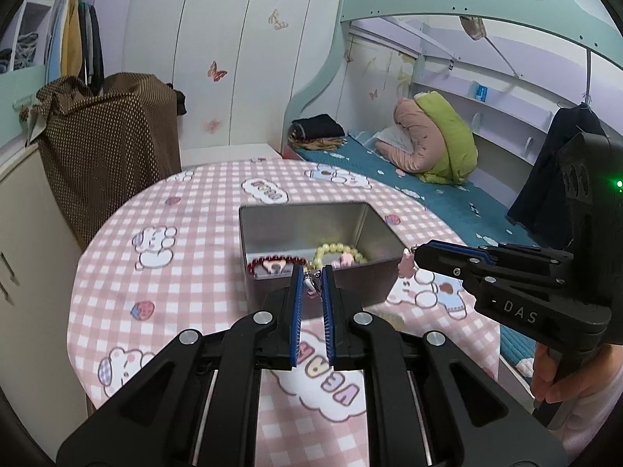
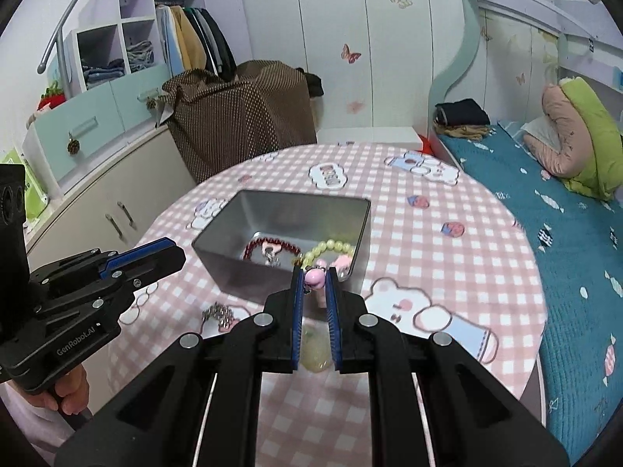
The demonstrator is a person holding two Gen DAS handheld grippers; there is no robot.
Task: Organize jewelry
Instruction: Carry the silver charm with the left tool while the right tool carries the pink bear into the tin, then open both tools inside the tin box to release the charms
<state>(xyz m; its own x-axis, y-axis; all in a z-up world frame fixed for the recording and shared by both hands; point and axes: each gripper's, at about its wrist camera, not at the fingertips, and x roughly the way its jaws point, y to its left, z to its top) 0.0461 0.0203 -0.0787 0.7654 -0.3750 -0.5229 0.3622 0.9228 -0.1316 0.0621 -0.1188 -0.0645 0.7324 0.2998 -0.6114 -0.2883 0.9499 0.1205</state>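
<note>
A silver metal tin (image 1: 373,229) (image 2: 218,229) sits open on the round table. Inside lie a dark red bead bracelet (image 1: 272,262) (image 2: 268,247) and a pale yellow-green bead bracelet (image 1: 338,251) (image 2: 331,247). My left gripper (image 1: 312,280) is shut on a small silver charm (image 1: 311,282) at the tin's near edge. My right gripper (image 2: 314,278) is shut on a pink charm (image 2: 314,277), which also shows in the left wrist view (image 1: 407,266), beside the tin's right corner. A small silver chain (image 2: 220,313) and a pale yellow piece (image 2: 313,350) lie on the cloth.
The round table wears a pink checked cloth with cartoon prints (image 1: 187,210) (image 2: 447,241). A bed with a teal cover (image 2: 545,202) stands right of it. A brown dotted covered object (image 1: 105,148) and cabinets (image 2: 117,194) stand left.
</note>
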